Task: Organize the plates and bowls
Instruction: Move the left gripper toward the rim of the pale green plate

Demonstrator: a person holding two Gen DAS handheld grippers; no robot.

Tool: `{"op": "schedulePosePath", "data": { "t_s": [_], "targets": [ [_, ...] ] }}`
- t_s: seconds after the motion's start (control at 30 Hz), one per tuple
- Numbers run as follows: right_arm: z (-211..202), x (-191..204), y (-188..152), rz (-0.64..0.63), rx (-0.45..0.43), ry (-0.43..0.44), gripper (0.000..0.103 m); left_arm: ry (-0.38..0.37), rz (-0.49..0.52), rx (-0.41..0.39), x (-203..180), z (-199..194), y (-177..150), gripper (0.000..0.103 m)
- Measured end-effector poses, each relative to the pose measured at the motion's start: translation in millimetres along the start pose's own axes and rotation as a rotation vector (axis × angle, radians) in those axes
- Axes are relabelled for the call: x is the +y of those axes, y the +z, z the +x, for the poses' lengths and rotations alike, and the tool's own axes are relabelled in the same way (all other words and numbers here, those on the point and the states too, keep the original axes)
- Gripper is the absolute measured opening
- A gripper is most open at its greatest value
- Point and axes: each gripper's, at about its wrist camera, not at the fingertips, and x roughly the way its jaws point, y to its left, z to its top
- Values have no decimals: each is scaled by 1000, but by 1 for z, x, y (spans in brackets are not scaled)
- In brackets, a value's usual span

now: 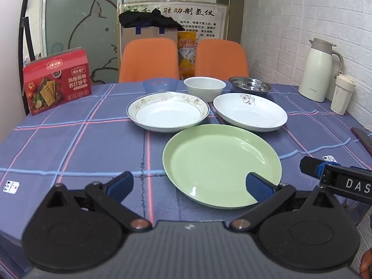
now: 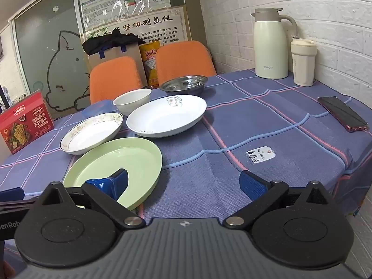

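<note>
The left gripper hangs spread and empty over the near rim of the green plate (nearest the table edge). Beyond sit two white plates, then three bowls. The right gripper gapes empty too.

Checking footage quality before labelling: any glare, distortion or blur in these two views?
Left wrist view: sharp, a small highlight on the green plate, dark fisheye corners. Right wrist view: strong barrel bending of the brick wall, glare on the plastic-covered poster.
</note>
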Motion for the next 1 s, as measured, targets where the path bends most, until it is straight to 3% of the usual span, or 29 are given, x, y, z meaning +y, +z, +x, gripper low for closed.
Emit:
{"op": "schedulePosePath", "data": {
  "t_s": [1.0],
  "targets": [
    [-2,9,0,-21,-6,4,90,7,0,-6,0,-8,1,103]
  ]
}}
